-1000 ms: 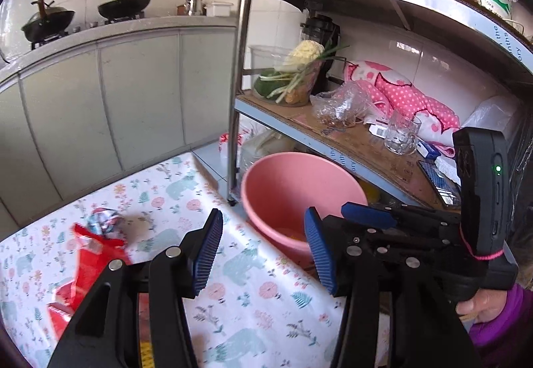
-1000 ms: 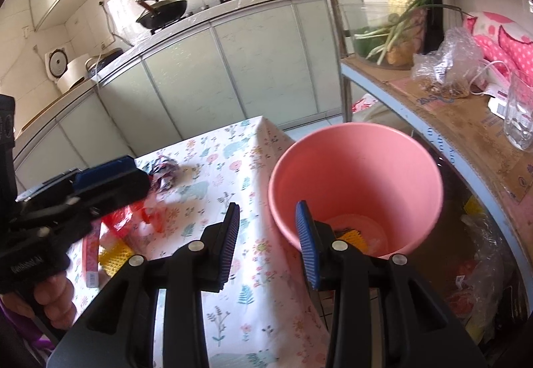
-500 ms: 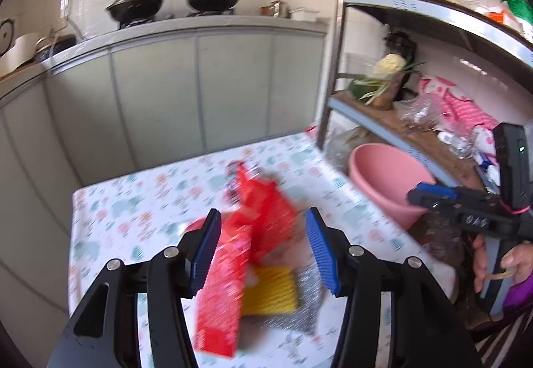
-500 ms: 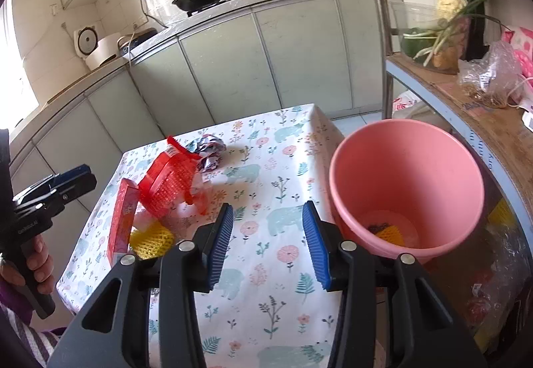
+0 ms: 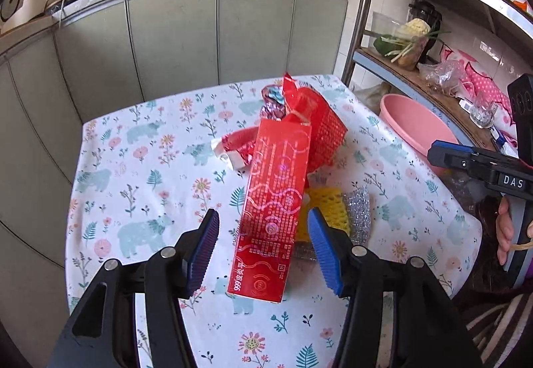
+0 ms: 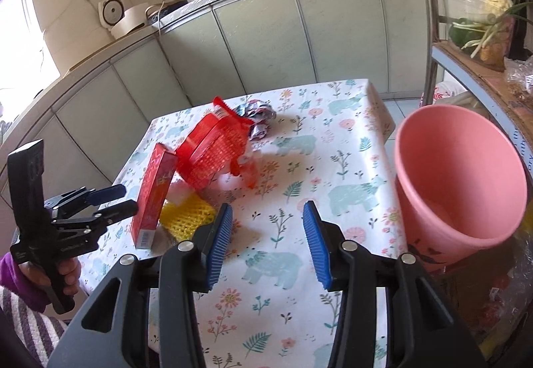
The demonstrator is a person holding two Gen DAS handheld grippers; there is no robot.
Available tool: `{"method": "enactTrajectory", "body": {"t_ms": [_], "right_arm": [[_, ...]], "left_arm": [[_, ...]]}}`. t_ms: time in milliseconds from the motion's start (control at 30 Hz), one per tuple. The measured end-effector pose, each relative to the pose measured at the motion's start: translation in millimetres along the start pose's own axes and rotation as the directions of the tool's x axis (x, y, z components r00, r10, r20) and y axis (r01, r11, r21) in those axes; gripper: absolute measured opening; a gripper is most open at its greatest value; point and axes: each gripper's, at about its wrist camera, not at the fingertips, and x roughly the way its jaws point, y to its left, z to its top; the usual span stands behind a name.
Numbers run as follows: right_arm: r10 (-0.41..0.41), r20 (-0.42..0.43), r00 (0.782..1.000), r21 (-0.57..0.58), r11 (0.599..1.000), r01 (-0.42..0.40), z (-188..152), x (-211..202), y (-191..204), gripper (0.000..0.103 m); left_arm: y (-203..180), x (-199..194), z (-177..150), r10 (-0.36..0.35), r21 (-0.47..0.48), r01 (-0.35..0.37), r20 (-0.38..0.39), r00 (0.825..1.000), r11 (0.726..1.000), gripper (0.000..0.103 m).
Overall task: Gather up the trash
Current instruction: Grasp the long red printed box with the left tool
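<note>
Red carton (image 5: 278, 208) is now filling the middle of the left wrist view, where a second ago the pink bucket (image 5: 418, 131) was sitting; the left gripper (image 5: 263, 251) is hanging over the carton's near end, jaws opening wide, pads clear of it. Behind it on the floral tablecloth (image 5: 140, 148) are lying a red mesh bag (image 5: 324, 131), yellow foam net (image 5: 328, 204) and foil wrappers. The right gripper (image 6: 266, 234) is hovering with jaws parted and empty, and the bucket has slid to its right edge.
</note>
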Motion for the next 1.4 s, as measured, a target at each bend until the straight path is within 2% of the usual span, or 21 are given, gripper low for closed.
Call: {"method": "enactTrajectory", "body": {"t_ms": [133,500,600,667,933,1033,1167,1400], "right_arm": [[0.014,-0.013,1.0,-0.013,1.0,-0.015,0.6,5.0,7.3,0.045],[0.053,-0.055,0.997,-0.021,0.998,-0.054,6.8,26.5,25.7,0.045],[0.062,-0.068,0.996,-0.028,0.998,-0.064,8.8,32.4,31.1,0.045],[0.064,-0.077,0.995,-0.035,0.997,-0.067,10.6,36.3,34.1,0.045],[0.102,-0.099,0.99,-0.006,0.995,-0.103,26.4,53.6,39.4,0.045],[0.134,-0.104,0.985,0.023,0.991,-0.133,34.6,61.8,41.5,0.045],[0.207,-0.14,0.968,0.092,0.976,-0.195,38.0,78.2,45.1,0.045],[0.229,-0.228,0.946,0.207,0.961,-0.183,28.4,106.8,36.6,0.045]], "left_arm": [[3.8,12.2,-2.7,-0.025,-0.011,0.025,-0.022,0.999,1.0,0.055],[14.7,18.4,-8.2,-0.058,-0.03,0.058,-0.011,0.998,0.998,0.054],[15.7,17.4,-9.1,-0.073,-0.026,0.073,0.003,0.997,0.997,0.051],[16.3,18.0,-10.5,-0.086,-0.027,0.086,0.002,0.996,0.996,0.042],[33.9,2.0,-13.3,-0.08,-0.063,0.084,0.066,0.995,0.994,0.041],[46.5,-6.7,-14.5,-0.052,-0.093,0.06,0.088,0.995,0.994,0.04],[62.2,-15.0,-16.9,-0.036,-0.139,0.051,0.108,0.994,0.989,0.04],[72.7,-16.3,-24.5,-0.047,-0.168,0.064,0.106,0.993,0.984,0.04]]}}
